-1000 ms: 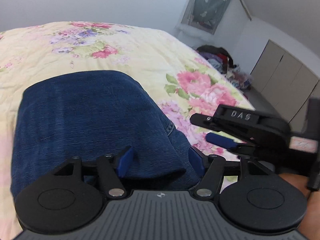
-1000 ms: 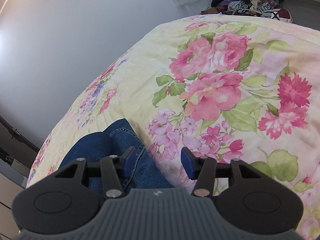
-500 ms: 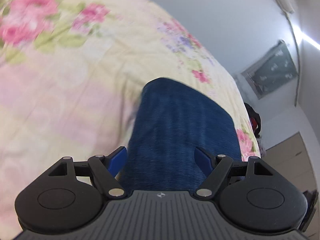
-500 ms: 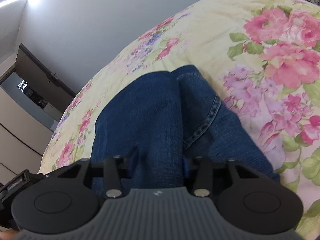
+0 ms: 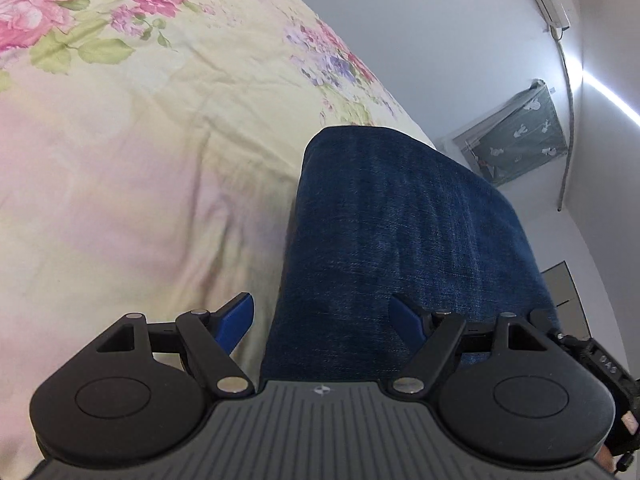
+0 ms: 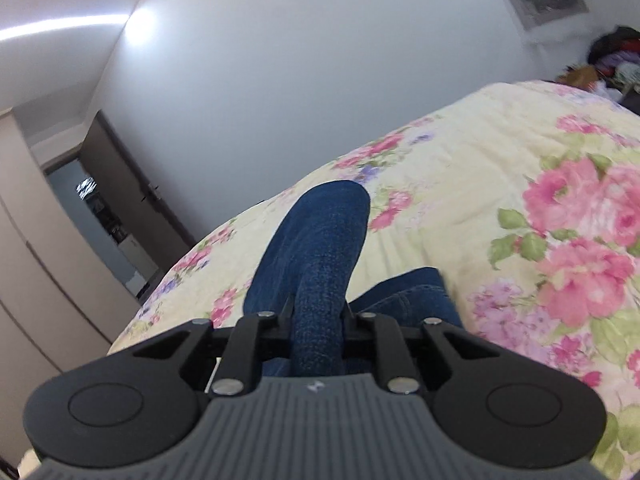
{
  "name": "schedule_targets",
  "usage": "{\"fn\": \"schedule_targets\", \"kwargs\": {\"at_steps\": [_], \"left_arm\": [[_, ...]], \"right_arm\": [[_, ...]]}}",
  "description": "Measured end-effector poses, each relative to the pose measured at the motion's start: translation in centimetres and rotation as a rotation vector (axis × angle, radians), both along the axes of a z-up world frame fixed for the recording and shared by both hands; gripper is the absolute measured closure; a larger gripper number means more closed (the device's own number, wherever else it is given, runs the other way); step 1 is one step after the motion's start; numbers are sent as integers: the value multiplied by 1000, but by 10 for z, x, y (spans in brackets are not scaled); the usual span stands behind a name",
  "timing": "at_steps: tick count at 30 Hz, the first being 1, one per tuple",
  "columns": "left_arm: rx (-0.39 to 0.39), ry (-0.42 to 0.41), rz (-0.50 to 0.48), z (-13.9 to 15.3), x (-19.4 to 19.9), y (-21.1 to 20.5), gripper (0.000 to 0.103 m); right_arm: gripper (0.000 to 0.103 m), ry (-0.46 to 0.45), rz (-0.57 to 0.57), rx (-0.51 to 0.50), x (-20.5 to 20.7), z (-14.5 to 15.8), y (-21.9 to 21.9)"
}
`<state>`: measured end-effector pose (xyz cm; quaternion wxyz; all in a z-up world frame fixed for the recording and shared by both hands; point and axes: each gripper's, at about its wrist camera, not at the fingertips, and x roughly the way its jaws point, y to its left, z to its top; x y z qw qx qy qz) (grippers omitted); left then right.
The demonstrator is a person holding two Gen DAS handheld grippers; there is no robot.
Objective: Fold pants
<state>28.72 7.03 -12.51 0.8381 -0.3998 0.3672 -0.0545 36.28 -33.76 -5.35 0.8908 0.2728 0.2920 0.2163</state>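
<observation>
Dark blue jeans (image 5: 400,216) lie folded on a floral bedspread (image 5: 140,160). My left gripper (image 5: 320,316) is open and wide at the near left edge of the pants. Its left finger (image 5: 236,320) is over the bedspread and its right finger (image 5: 404,312) over the denim. In the right wrist view, my right gripper (image 6: 318,316) has its jaws closing, and they pinch a bunched ridge of the pants (image 6: 320,240). That ridge rises off the bedspread (image 6: 500,200), while more denim with a seam (image 6: 412,296) lies lower to the right.
The bed's far edge meets a white wall. A dark doorway (image 6: 120,208) and wardrobe panels stand at the left in the right wrist view, with a clothes pile (image 6: 612,56) at the far right. A curtained window (image 5: 516,136) hangs on the wall. Part of the other gripper (image 5: 600,364) shows at bottom right.
My left gripper swung to the pants' left edge, rolled and opened wider. My right gripper closed on a fold of denim and lifted it off the bed.
</observation>
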Motion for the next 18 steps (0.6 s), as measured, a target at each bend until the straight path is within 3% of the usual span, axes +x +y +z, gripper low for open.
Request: {"fn": "schedule_targets", "kwargs": {"at_steps": [3,6,7,9,12,15,18], "left_arm": [[20,4,-38,-5,8,-15,14],[44,26,-36,-10,15,-24,14],[42,35,-25,-12,17,-24,14],[29,37,-2,-12,17,-23,14],[47,21,24,-7,10,-19,14],[71,-21,50,-1,0,-10,14],[50,-3,44,-2,3,-5,14]], "right_arm": [[91,87,-82,-11,4,-43,-28],[90,297,-64,18,23,-97,-31],[89,324,-60,22,24,-105,-30],[89,293,-48,13,22,-100,-28],[89,254,-34,128,13,-92,-32],[89,282,11,308,7,-87,-35],[89,377,16,314,8,-98,-28]]}}
